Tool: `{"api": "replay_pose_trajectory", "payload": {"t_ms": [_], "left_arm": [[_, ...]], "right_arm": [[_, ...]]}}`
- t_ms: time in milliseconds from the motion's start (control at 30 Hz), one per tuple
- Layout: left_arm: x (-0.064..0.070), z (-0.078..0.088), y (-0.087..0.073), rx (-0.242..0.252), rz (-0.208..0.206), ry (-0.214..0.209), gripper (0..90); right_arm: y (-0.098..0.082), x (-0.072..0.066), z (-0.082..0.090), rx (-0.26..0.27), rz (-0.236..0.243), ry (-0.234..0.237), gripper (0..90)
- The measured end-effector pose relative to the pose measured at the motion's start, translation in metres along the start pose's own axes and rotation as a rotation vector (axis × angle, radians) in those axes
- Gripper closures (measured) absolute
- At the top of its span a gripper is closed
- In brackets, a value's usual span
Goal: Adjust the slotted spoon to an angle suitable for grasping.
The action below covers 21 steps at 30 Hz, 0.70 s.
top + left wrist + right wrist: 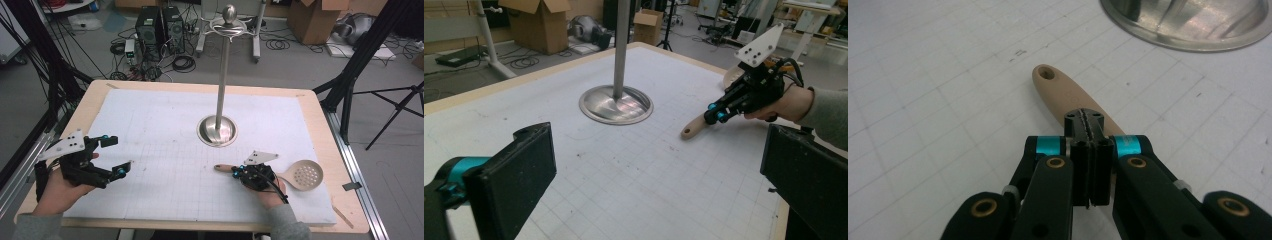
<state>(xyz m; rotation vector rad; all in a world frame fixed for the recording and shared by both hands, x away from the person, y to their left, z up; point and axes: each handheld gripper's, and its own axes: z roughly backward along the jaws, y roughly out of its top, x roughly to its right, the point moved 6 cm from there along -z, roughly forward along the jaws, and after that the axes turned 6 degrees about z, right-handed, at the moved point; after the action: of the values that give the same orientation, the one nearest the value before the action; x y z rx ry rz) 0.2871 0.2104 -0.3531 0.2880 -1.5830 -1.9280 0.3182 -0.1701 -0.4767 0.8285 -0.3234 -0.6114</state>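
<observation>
A skimmer spoon with a pale perforated head [306, 175] and a wooden handle [1058, 90] lies flat on the white gridded mat, right of centre. My right gripper [235, 170] sits low over the handle, its jaws shut flat against each other. The handle runs on underneath them, and its holed end [691, 129] pokes out past the tips. In the right gripper view the right gripper [1084, 120] has nothing between its pads. My left gripper [119, 156] hovers at the mat's left edge, open wide and empty. Its two black pads [514, 180] frame the left gripper view.
A tall metal stand rises from a round polished base [217, 131] at the mat's centre, with hooked arms and a ball on top [229, 20]. The mat lies on a wooden table [320, 120]. Cables, computer towers and boxes crowd the floor beyond.
</observation>
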Motion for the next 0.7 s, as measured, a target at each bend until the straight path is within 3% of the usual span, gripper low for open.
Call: {"api": "replay_pose_trajectory", "payload": {"t_ms": [433,700], "left_arm": [[-0.001,0.009,-0.005,-0.005,0.003,0.025,1.8],[-0.001,0.01,-0.006,-0.005,0.004,0.027,1.8]], "right_arm": [[0.003,0.021,-0.019,-0.012,-0.018,-0.087,90.0],[0.005,0.026,-0.014,0.004,-0.052,-0.089,90.0]]}}
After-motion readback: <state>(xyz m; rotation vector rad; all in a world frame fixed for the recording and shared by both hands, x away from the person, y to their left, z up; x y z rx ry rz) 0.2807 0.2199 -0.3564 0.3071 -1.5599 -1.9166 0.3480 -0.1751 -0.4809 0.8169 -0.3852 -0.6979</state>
